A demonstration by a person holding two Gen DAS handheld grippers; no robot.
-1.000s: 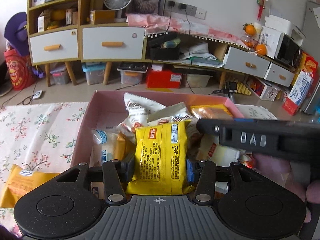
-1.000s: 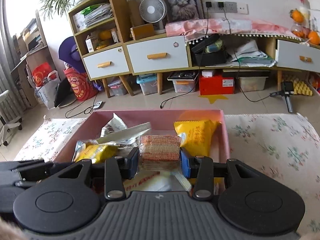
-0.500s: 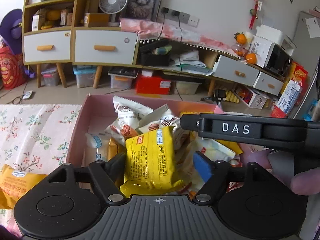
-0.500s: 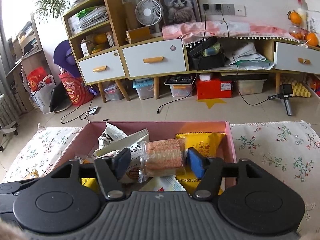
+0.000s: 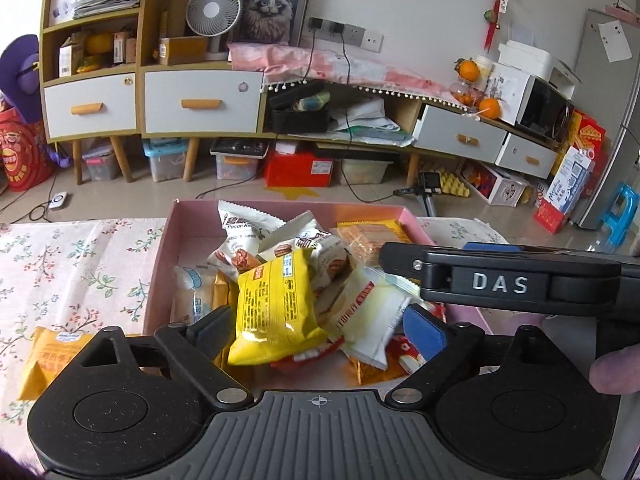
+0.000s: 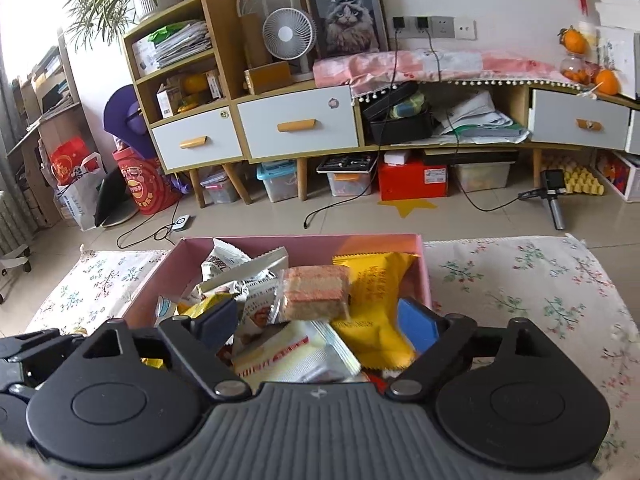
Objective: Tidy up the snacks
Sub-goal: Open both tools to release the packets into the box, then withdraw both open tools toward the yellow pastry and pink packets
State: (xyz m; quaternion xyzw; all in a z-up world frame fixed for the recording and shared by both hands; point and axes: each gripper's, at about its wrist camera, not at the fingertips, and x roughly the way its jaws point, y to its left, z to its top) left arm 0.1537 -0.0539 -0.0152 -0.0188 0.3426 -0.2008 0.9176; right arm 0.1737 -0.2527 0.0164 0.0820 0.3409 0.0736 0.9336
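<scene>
Two handheld grippers are being held side by side over a pink box of snacks, which is resting on a floral tablecloth.

In the left wrist view, the left gripper is being held with its jaws spread wide; they have just been opening. A yellow snack packet is lying between the fingers, on top of the heap inside the box, and is not being pressed by either pad. A gap is showing on each side of it. A white packet with red lettering is lying just beside it, towards the blue pad. Another orange-yellow packet is lying outside the box on the cloth, at the left. The body of the right gripper, marked DAS, is crossing the right of this view, with a fingertip of the person's hand showing below it.

In the right wrist view, the right gripper is likewise standing released, its jaws having just been opening. A clear-wrapped brown wafer bar is resting on the pile in the box, just beyond the fingertips and touching neither pad. An orange packet is lying beside it against the box's right wall.

A cabinet with white drawers is standing behind.
</scene>
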